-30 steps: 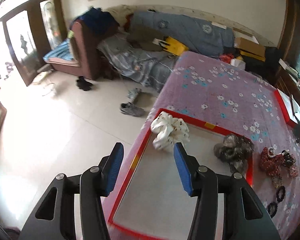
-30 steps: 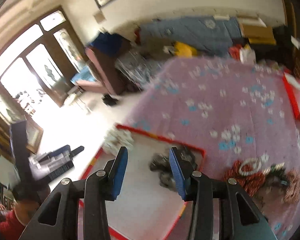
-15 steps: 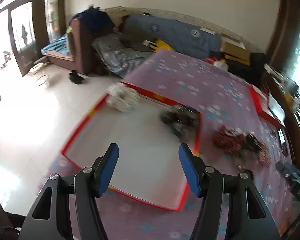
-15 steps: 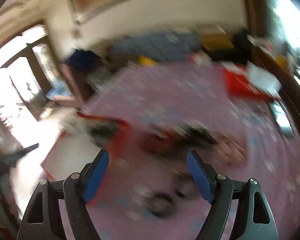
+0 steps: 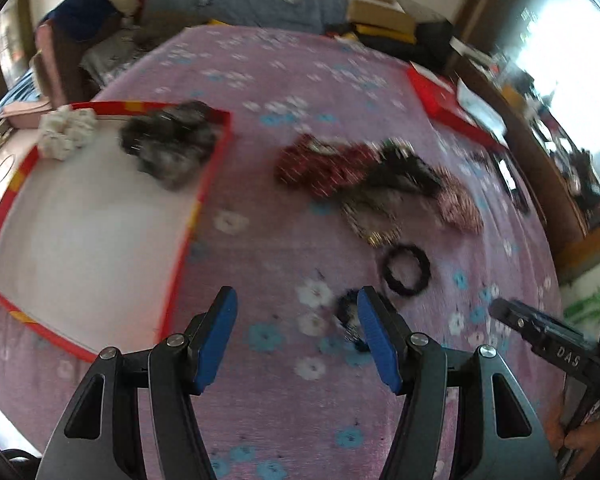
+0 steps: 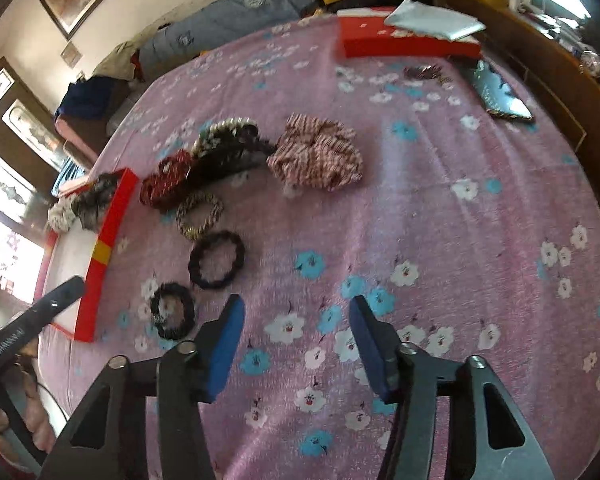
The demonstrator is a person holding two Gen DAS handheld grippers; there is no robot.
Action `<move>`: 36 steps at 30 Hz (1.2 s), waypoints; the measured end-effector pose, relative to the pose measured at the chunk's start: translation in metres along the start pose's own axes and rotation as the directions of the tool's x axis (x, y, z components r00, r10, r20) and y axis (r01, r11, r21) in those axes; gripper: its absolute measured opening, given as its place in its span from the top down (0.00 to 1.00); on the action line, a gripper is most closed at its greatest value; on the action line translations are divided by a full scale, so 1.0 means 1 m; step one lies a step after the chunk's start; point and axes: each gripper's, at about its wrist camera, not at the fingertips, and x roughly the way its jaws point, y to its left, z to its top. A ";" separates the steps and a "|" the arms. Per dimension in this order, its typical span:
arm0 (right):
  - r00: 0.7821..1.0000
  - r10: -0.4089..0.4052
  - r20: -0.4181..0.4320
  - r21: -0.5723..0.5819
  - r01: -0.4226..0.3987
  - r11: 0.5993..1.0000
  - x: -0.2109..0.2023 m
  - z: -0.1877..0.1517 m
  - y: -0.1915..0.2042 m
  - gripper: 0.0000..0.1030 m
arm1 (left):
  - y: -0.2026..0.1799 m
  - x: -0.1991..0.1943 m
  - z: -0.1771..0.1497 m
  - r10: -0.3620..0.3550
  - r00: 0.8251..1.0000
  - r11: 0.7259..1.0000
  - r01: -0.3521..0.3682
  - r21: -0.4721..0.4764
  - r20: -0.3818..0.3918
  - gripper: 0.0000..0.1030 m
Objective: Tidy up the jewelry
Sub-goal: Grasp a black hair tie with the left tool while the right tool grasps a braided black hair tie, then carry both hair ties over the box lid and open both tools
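Note:
On the purple flowered bedspread lies a red-rimmed tray holding a white scrunchie and a grey one. Right of it are a red scrunchie, a black hair clip, a striped pink scrunchie, a gold-patterned tie, a black tie and a dark sparkly tie. My left gripper is open over bare cloth, and the sparkly tie is half hidden behind its right finger. My right gripper hovers right of the ties, its jaws closing on nothing.
A red box with a pale sheet on it sits at the bed's far right. A dark patterned pouch lies near the right edge, by wooden furniture. A folded blue quilt lines the far end. The floor drops off left of the tray.
Both views swung from the tray to the loose hair ties and dropped closer to the bed. The right jaws spread wide, then narrowed; the left jaws stand slightly wider.

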 end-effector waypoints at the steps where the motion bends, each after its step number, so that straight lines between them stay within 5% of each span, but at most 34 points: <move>1: 1.000 0.006 -0.005 -0.007 -0.006 1.000 0.002 -0.001 0.001 0.48 | -0.003 0.004 -0.002 0.001 1.000 1.000 -0.001 0.012 -0.007 0.41; 7: 0.999 0.049 -0.023 -0.093 -0.051 0.994 0.022 0.005 0.021 0.58 | -0.016 0.028 -0.005 -0.012 0.999 0.998 0.015 0.066 -0.043 0.45; 15: 0.997 0.058 -0.045 -0.157 -0.064 0.986 0.051 0.023 0.044 0.60 | -0.025 0.055 -0.007 -0.029 0.995 0.993 0.040 0.114 -0.096 0.66; 24: 0.995 0.055 -0.082 -0.168 -0.069 0.983 0.075 0.028 0.050 0.69 | -0.030 0.060 -0.012 -0.024 0.996 0.992 0.034 0.124 -0.082 0.70; 26: 0.996 0.048 -0.072 -0.176 -0.060 0.983 0.076 0.029 0.053 0.70 | -0.031 0.060 -0.013 -0.007 0.997 0.992 0.017 0.128 -0.075 0.82; 28: 0.997 0.041 -0.069 -0.180 -0.053 0.982 0.078 0.030 0.056 0.81 | -0.032 0.061 -0.012 0.017 0.997 0.991 -0.007 0.133 -0.076 0.93; 30: 0.998 0.006 -0.058 -0.195 -0.017 0.981 0.080 0.030 0.058 0.90 | -0.031 0.061 -0.011 0.017 0.996 0.992 -0.007 0.122 -0.085 0.94; 36: 0.998 0.021 -0.058 -0.172 -0.031 0.985 0.073 0.031 0.055 0.93 | -0.028 0.043 -0.006 -0.030 0.997 0.997 0.035 0.076 -0.074 0.95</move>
